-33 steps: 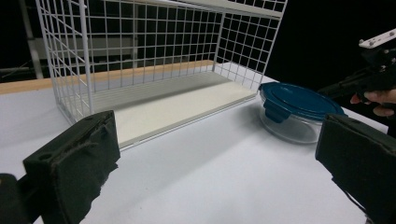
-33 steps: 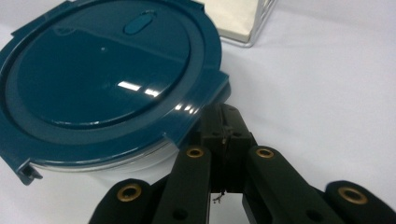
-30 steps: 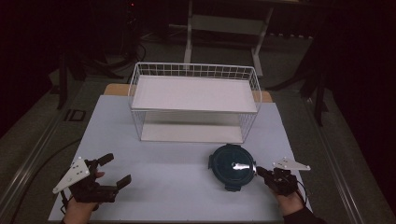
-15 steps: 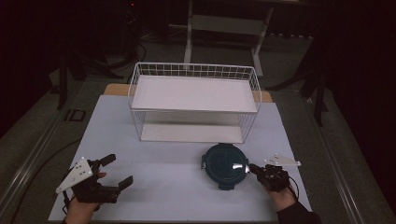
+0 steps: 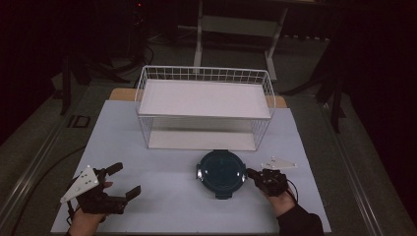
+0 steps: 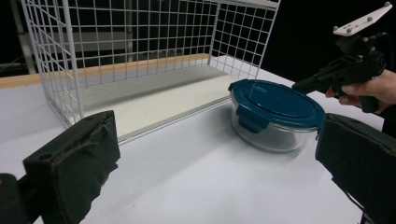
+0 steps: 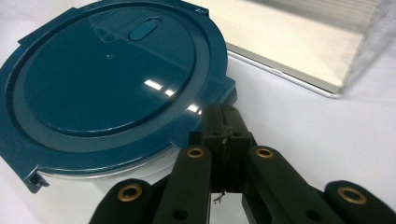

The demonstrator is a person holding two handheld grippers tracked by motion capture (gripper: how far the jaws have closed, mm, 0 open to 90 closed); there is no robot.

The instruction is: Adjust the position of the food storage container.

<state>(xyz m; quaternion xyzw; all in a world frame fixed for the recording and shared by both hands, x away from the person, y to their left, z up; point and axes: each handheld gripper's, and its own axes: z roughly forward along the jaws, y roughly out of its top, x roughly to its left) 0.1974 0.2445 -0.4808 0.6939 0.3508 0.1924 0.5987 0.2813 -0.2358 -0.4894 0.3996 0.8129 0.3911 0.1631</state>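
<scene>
The round glass container with a blue lid (image 5: 221, 173) sits on the white table (image 5: 172, 206) just in front of the wire rack (image 5: 205, 105), the right gripper (image 5: 252, 173) fully closed with its tip against the lid's edge, while the left gripper (image 5: 124, 181) rests well apart, jaws wide and empty.
</scene>
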